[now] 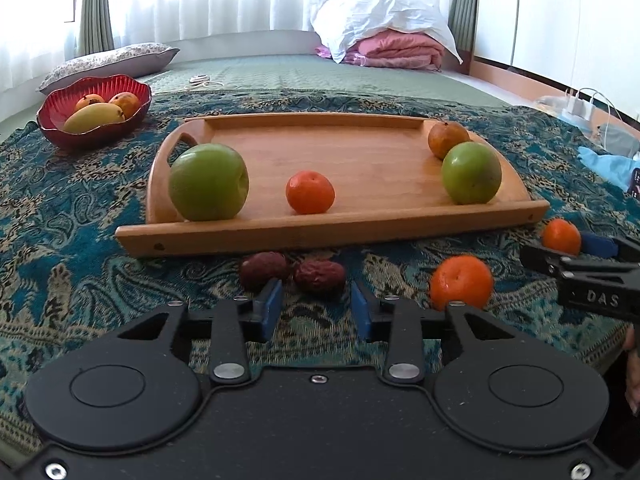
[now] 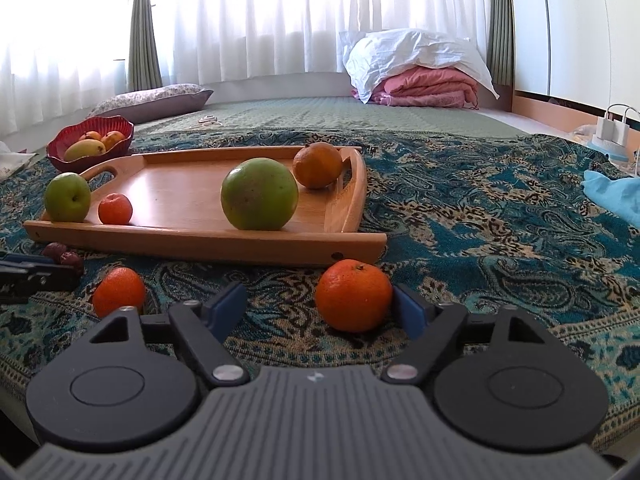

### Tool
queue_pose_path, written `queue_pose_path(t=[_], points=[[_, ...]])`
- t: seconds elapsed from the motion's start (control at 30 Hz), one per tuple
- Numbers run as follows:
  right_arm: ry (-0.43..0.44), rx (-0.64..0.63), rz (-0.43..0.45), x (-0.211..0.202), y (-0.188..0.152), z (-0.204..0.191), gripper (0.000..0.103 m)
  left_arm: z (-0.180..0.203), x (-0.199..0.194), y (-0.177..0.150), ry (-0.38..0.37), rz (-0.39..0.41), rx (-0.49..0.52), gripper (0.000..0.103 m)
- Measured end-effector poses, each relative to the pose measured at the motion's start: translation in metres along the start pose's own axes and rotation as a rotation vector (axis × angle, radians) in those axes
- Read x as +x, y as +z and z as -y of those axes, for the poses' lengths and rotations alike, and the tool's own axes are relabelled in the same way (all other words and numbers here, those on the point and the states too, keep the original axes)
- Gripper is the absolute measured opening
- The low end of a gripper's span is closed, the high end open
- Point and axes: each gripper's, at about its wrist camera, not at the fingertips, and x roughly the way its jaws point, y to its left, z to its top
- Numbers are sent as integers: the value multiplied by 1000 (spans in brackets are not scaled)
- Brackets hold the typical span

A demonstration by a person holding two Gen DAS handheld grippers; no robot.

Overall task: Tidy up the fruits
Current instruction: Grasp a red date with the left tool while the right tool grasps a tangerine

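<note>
Our left gripper (image 1: 316,304) stands narrow and empty just short of the two dates (image 1: 294,272); our right gripper (image 2: 320,312), half-wide, has the mandarin (image 2: 353,295) against one finger. We should centre before squeezing, then lift to the tray (image 2: 240,240).

Daylight glowed through white sheer curtains (image 2: 256,20) flanked by green drapes (image 2: 144,28). A green quilted mattress (image 2: 320,116) stretched beneath the window, bearing a floral pillow (image 2: 156,98) and folded pink blankets (image 2: 432,88) topped by a white pillow (image 2: 416,54). A teal paisley cloth (image 2: 500,208) covered the foreground.
</note>
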Motion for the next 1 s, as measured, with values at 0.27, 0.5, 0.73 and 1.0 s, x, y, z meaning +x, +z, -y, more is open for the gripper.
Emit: queue_pose_path(t=[0.27,0.5,0.73,1.0], points=[[-5,-10,-10,1,-3,1,78,2,10,3,6,5,15,35],[-26,5,-9,2,-4,1,72,3,10,1,-3,4,14,31],[-61,18,11,1,-4,2,52,3,6,0,-5,12,12,28],[-85,55,46,-3,3,9,43,3,-5,11,-5,53,16,28]])
